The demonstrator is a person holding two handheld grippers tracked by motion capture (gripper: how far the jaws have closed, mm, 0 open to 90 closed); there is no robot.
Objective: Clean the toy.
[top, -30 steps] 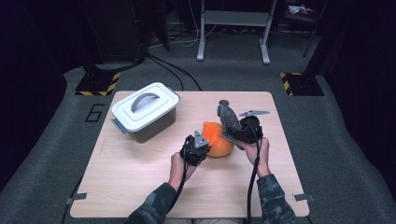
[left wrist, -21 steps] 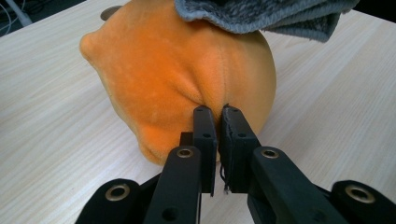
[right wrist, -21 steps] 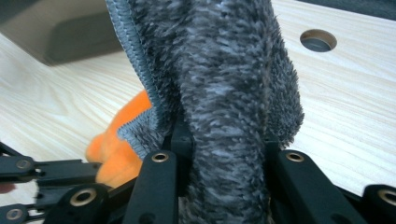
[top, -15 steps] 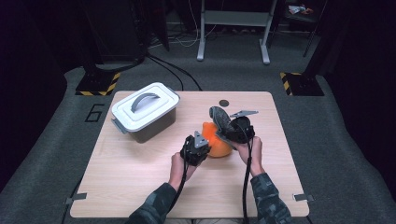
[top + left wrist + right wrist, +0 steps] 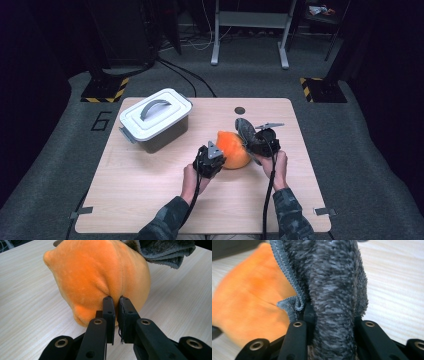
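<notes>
An orange plush ball sits mid-table and bulges large in the left gripper view. My left gripper is at its near-left side, its jaws almost together and pinching a fold of the orange fabric. A grey fuzzy cloth is held upright against the plush's right side by my right gripper. In the right gripper view the cloth fills the gap between the jaws of that gripper and hides their tips, with the plush behind it on the left. The cloth's edge drapes over the plush's top.
A white lidded box with a grey handle stands at the table's back left. A small dark round hole marks the wooden table behind the plush. Dark floor, stands and cables lie beyond.
My right gripper has lowered the grey cloth slightly and brought it against the plush's right side. The left gripper has kept its hold in the same place.
</notes>
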